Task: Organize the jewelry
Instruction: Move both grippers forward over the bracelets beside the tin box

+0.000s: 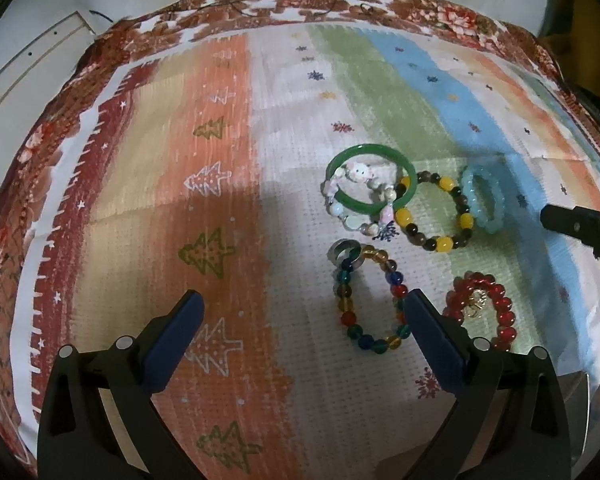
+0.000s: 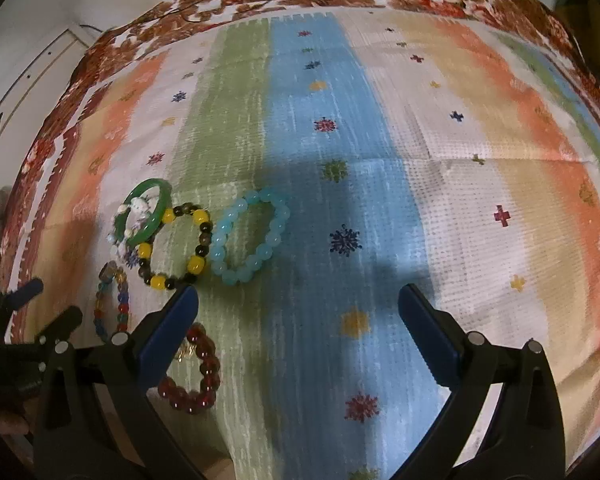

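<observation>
Both my grippers hang spread and empty over the cloth (image 2: pixel 440 128): left gripper (image 1: pixel 304 312), right gripper (image 2: pixel 298 306). The jewelry sits clustered between them. I judge the green bangle (image 1: pixel 370 178) rigid, slick and breakable, so I'd pinch its rim. The blue bracelet (image 2: pixel 250 238) looks light and floppy; I'd grab across 1 strand.

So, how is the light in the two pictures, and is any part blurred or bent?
Left wrist view: a dark shadow falls over the cloth near the green bangle, fairly sharp. Right wrist view: a broad shadow crosses the blue stripe beside the light blue bracelet; the right side looks smeared. Both views: the fisheye bends the floral border, corners black.
</observation>
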A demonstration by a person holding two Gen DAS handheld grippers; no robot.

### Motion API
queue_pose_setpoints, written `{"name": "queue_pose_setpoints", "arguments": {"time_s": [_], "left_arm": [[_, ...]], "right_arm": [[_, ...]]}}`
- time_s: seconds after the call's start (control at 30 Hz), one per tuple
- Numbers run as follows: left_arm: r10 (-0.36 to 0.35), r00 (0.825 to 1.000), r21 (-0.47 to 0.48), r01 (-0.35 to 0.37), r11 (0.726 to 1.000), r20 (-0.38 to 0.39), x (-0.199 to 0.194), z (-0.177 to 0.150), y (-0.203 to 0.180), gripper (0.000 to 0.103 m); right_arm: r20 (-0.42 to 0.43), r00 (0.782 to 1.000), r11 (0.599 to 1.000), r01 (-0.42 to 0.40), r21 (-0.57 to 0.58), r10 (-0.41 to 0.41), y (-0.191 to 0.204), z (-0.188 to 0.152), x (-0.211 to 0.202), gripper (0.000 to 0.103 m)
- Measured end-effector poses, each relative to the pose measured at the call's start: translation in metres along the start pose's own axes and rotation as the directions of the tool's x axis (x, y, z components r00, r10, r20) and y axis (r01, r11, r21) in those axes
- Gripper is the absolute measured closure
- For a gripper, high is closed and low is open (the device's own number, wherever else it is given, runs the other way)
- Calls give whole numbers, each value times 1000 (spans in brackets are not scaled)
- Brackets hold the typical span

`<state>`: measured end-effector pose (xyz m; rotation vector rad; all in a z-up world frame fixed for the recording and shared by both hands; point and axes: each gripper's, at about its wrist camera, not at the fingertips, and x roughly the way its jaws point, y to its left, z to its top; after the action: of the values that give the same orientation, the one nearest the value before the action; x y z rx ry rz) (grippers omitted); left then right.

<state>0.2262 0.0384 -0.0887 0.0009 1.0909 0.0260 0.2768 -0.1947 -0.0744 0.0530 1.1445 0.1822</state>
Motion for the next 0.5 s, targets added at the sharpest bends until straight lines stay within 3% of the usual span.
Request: {"name": "queue_pose_setpoints", "arguments": {"time_s": [0.5], "left_arm": [[8,999,45,-6,999,-50,26,6,-3,10]], "right_arm": [[-54,998,998,44,36,-42,-8,19,38,5]]}}
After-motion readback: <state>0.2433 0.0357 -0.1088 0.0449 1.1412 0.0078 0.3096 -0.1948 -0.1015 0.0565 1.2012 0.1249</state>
